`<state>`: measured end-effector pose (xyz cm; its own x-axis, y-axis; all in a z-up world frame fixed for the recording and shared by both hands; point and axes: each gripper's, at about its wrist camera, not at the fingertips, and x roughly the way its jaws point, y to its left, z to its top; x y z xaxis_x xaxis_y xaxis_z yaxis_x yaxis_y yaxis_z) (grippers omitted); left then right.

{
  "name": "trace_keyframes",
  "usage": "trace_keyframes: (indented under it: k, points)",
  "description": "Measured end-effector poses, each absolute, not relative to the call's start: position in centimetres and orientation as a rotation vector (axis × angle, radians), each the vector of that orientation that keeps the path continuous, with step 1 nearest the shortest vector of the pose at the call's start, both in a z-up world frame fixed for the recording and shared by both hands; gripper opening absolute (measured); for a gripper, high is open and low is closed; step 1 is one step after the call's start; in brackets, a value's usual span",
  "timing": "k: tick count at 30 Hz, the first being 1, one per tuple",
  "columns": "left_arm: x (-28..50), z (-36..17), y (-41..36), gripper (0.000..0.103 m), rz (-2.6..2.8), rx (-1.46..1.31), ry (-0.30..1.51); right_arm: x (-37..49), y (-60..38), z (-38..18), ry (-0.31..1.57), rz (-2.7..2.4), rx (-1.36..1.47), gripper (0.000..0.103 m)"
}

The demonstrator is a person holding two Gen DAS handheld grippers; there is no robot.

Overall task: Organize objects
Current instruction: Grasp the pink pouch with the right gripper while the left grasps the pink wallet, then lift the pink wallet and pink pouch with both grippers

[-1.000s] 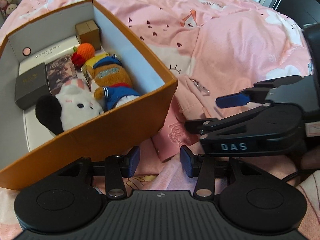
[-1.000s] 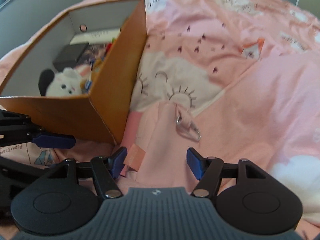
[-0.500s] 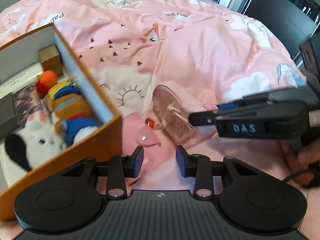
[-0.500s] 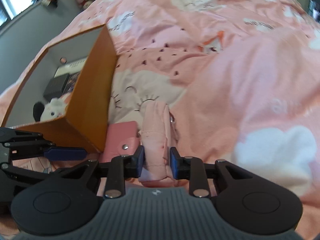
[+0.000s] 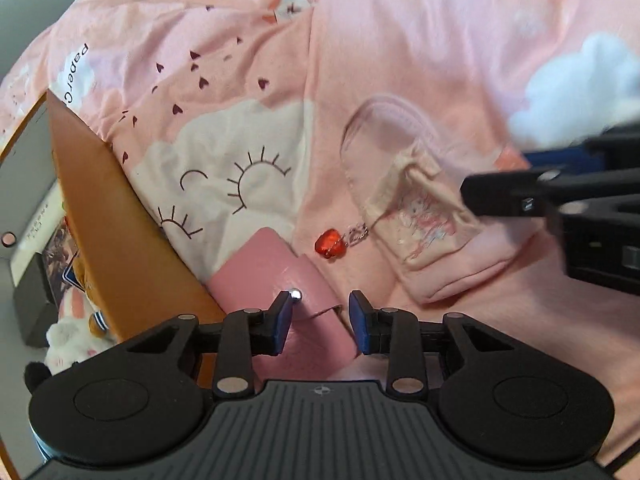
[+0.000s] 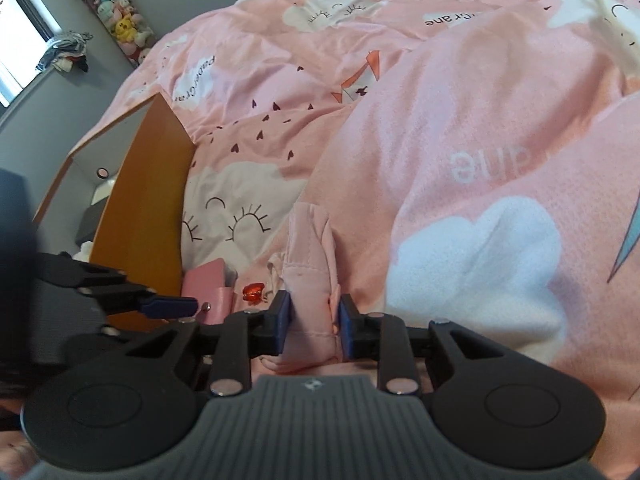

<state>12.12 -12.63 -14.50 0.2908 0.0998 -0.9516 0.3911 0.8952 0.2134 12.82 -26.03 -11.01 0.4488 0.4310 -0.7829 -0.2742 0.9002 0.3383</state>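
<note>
A pink fabric pouch point(image 5: 424, 220) with a red heart charm point(image 5: 330, 242) lies on the pink bedspread. My right gripper point(image 6: 312, 326) is shut on the pouch point(image 6: 310, 280), squeezing its near end. A pink snap wallet point(image 5: 280, 280) lies beside the orange box point(image 5: 116, 216). My left gripper point(image 5: 320, 326) is open, its fingers either side of the wallet's near flap. The wallet point(image 6: 210, 284) and the charm point(image 6: 253, 291) also show in the right wrist view, left of the pouch.
The orange box point(image 6: 140, 208) stands at left and holds plush toys point(image 5: 76, 336), a dark case and cards. The rumpled pink duvet point(image 6: 460, 140) fills the right and far side. A tube of plush toys point(image 6: 116, 12) stands by the far wall.
My left gripper has swung right and down from the box onto the pink wallet. My right gripper has stayed shut on the pouch.
</note>
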Motion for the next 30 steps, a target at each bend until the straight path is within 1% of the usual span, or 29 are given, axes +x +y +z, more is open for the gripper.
trace_keyframes:
  k: [2, 6, 7, 10, 11, 13, 14, 16, 20, 26, 30]
  points:
    - [12.2, -15.2, -13.0, 0.041, -0.179, 0.496, 1.277, 12.8, -26.0, -11.1, 1.009, 0.455, 0.171, 0.030]
    - [12.5, -16.0, -13.8, 0.051, -0.145, 0.565, 1.272, 12.8, -26.1, -11.3, 1.006, 0.486, 0.175, 0.033]
    - [12.6, -16.4, -13.9, 0.055, -0.138, 0.584, 1.276, 12.8, -26.1, -11.3, 1.008, 0.490, 0.179, 0.034]
    - [13.1, -17.3, -14.0, 0.059, -0.125, 0.611, 1.277, 12.8, -26.0, -11.4, 1.012, 0.489, 0.173, 0.034]
    - [13.1, -17.3, -14.0, 0.059, -0.126, 0.611, 1.278, 12.8, -26.0, -11.5, 1.013, 0.487, 0.171, 0.034]
    - [12.9, -17.2, -13.9, 0.054, -0.137, 0.600, 1.274, 12.8, -26.0, -11.5, 1.014, 0.488, 0.175, 0.034]
    - [12.8, -17.1, -13.8, 0.053, -0.138, 0.597, 1.269, 12.8, -26.0, -11.5, 1.015, 0.489, 0.174, 0.034]
    - [12.5, -16.8, -13.7, 0.046, -0.144, 0.584, 1.257, 12.8, -25.8, -11.4, 1.016, 0.493, 0.167, 0.034]
    - [12.1, -15.6, -13.3, 0.045, -0.176, 0.515, 1.218, 12.7, -25.8, -11.3, 1.010, 0.490, 0.160, 0.034]
    - [11.4, -12.4, -12.4, 0.044, -0.265, 0.347, 1.112, 12.6, -26.2, -10.7, 0.984, 0.494, 0.185, 0.030]
    - [11.2, -10.0, -11.5, 0.044, -0.401, 0.182, 1.033, 12.2, -26.5, -9.0, 0.913, 0.495, 0.189, 0.029]
